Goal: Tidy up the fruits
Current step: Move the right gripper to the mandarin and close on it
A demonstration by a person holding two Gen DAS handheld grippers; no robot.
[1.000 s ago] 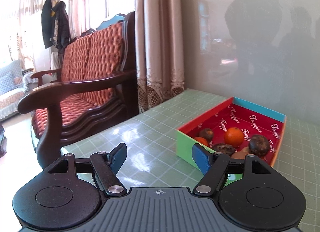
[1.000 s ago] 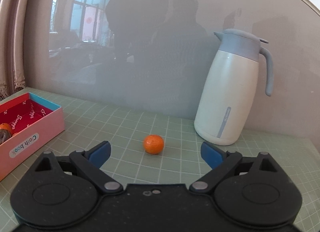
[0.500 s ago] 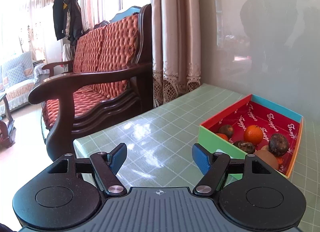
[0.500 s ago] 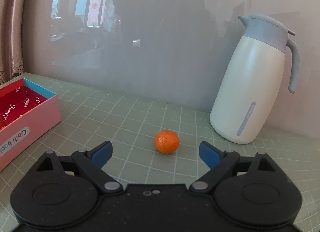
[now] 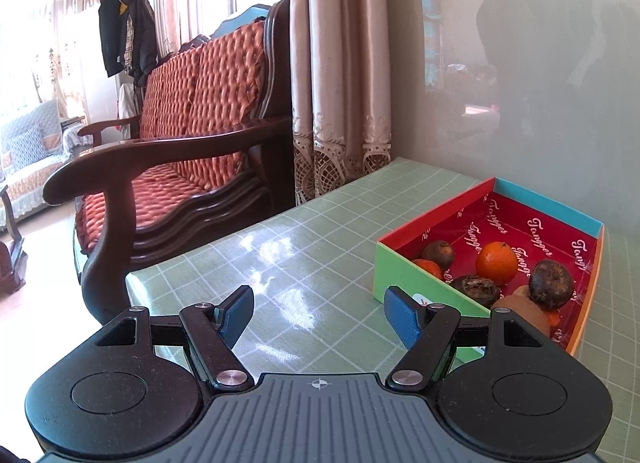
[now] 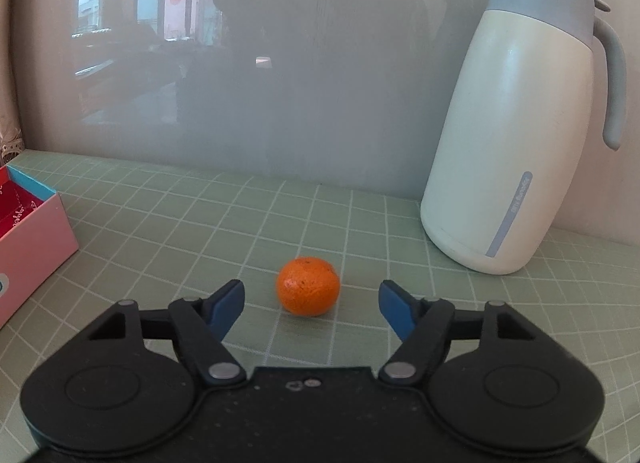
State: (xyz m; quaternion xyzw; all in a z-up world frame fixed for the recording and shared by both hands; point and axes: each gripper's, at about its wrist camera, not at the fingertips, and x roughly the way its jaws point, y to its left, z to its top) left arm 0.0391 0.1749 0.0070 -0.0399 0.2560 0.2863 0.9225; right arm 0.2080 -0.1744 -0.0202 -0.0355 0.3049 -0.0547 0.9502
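On the green gridded worktop (image 6: 168,223), a single orange tangerine (image 6: 307,286) is seen lying just ahead of the right claw (image 6: 311,305), centred in the gap between its two blue pads (image 6: 224,305) and touched by neither. That claw is spread wide and nothing is held in it. A white jug with a grey lid (image 6: 516,135) is set upright against the wall, off to the right of the fruit and apart from it. A corner of the pink-sided box (image 6: 36,239) is seen at the left edge. From the left wrist view, the left claw (image 5: 319,313) is likewise held wide open and empty above the worktop, with the box (image 5: 408,279) just beside its right pad; oranges (image 5: 497,263) and dark brown fruits (image 5: 551,284) are gathered inside on the red lining. A wooden armchair (image 5: 188,151) is placed beyond the worktop's edge.
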